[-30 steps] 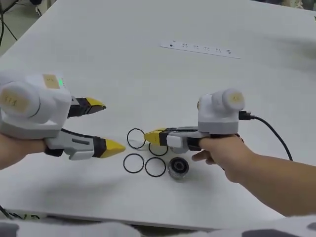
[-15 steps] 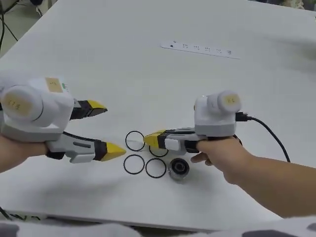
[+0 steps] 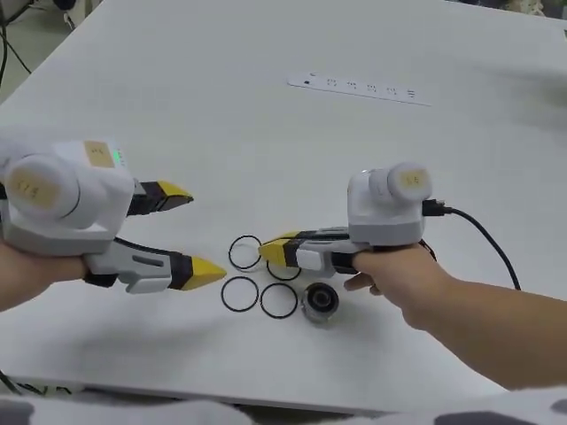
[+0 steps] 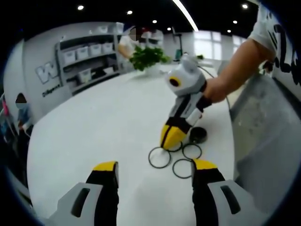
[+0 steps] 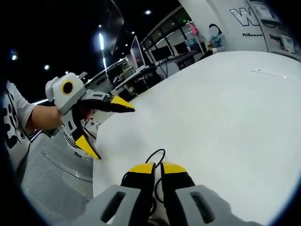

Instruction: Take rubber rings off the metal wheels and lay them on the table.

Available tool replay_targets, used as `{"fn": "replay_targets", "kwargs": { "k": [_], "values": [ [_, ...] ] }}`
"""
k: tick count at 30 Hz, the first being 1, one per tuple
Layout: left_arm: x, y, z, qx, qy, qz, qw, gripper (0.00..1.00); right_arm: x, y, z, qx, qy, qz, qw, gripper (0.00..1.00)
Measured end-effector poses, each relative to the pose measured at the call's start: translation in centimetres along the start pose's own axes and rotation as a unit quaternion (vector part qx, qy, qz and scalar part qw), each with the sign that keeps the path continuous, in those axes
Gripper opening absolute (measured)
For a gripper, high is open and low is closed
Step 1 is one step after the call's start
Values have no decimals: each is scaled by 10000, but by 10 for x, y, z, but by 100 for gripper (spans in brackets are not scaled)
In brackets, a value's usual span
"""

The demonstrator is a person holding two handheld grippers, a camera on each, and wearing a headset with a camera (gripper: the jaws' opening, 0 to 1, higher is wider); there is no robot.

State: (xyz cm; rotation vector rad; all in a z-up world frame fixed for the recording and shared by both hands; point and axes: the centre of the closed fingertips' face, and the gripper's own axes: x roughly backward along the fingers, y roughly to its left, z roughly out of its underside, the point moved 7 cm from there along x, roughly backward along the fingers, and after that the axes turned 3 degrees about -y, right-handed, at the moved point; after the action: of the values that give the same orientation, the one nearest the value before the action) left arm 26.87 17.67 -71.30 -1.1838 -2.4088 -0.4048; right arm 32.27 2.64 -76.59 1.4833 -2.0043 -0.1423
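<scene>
Three black rubber rings (image 3: 240,294) (image 4: 160,157) lie flat on the white table (image 3: 266,150), left of a small metal wheel (image 3: 320,301) (image 4: 197,135). My right gripper (image 3: 275,251) (image 5: 157,168) hovers low just behind them, shut on a fourth rubber ring (image 3: 284,274) (image 5: 159,154). That ring loops out from between the yellow tips. My left gripper (image 3: 190,232) (image 4: 155,168) is held open to the left of the rings, a little above the table, with nothing between its tips.
A white power strip (image 3: 359,87) lies far back on the table. The right gripper's black cable (image 3: 483,235) trails off to the right. The table's front edge (image 3: 266,403) runs close below the rings. Shelves and people stand in the room behind.
The right gripper has drifted slightly left and down with its ring. The left gripper has shifted a little. The loose rings and the wheel have stayed put.
</scene>
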Motion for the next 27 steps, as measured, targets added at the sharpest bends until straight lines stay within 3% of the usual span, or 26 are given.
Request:
{"fn": "replay_targets", "kwargs": {
  "k": [12, 27],
  "values": [
    [0, 1, 0, 14, 15, 4, 10000, 63, 3, 0, -2, 67, -20, 16, 10000, 7],
    [0, -1, -13, -36, -86, 71, 9999, 64, 23, 5, -24, 186, -397, -15, 9990, 15]
  ]
}}
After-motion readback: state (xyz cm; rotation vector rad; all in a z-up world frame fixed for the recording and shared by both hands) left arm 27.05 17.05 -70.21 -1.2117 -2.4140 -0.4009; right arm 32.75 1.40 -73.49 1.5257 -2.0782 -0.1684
